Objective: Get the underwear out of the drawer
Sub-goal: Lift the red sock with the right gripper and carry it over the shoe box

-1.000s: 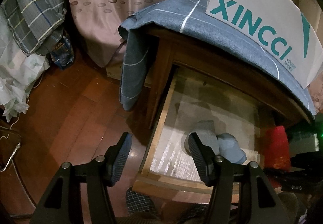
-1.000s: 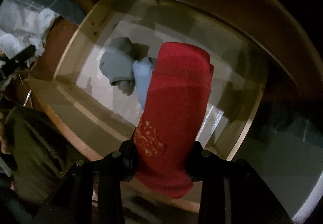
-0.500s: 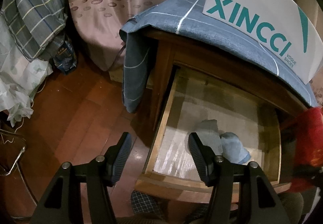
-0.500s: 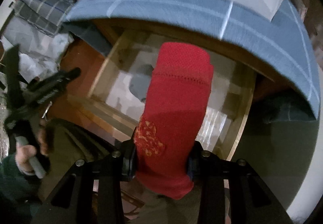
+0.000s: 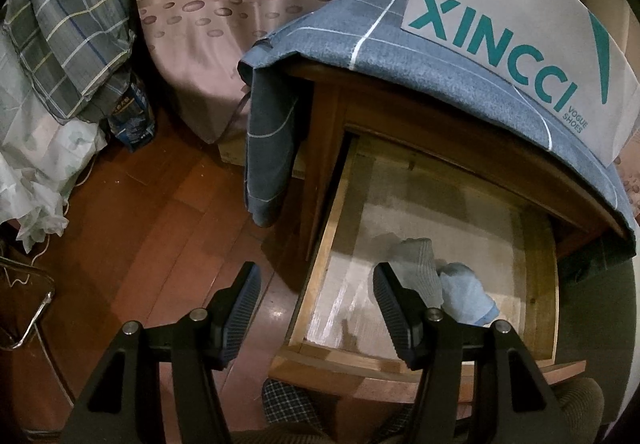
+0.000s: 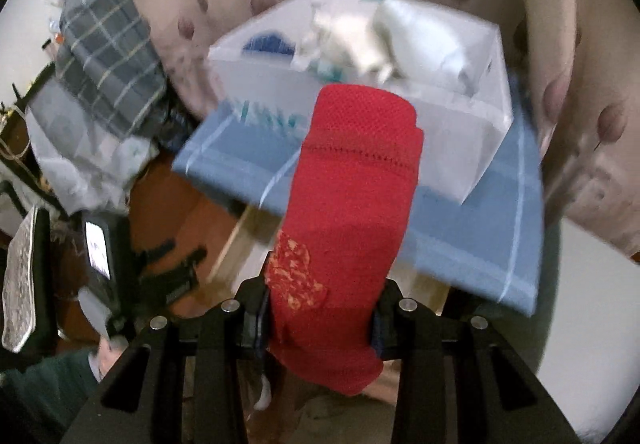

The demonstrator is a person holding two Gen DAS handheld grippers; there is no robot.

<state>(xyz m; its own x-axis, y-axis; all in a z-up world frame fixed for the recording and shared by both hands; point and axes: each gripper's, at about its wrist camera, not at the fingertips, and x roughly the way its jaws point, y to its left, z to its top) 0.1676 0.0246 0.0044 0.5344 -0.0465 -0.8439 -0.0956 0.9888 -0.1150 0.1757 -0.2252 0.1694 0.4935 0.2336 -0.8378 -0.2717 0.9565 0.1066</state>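
My right gripper (image 6: 320, 308) is shut on a rolled red underwear (image 6: 352, 195) with an orange pattern, held high above the blue-clothed nightstand top (image 6: 400, 219). In the left wrist view the wooden drawer (image 5: 316, 272) stands pulled out. Two rolled pieces lie inside it, a grey one (image 5: 420, 264) and a light blue one (image 5: 464, 292). My left gripper (image 5: 316, 308) hangs open over the drawer's left front corner with nothing between its fingers; its right finger (image 5: 396, 308) hides part of the grey roll.
A white shoe box (image 5: 504, 23) sits on the blue cloth (image 5: 400, 55) that drapes the nightstand. A pink bed skirt (image 5: 224, 35), a plaid bundle (image 5: 76, 27) and white plastic bags (image 5: 36, 171) line the wooden floor (image 5: 160, 228) on the left. The person's knee (image 5: 568, 404) is below the drawer.
My right gripper has risen with the red underwear from inside the drawer to above the nightstand top. The red roll has left the left wrist view. My left gripper has stayed put.
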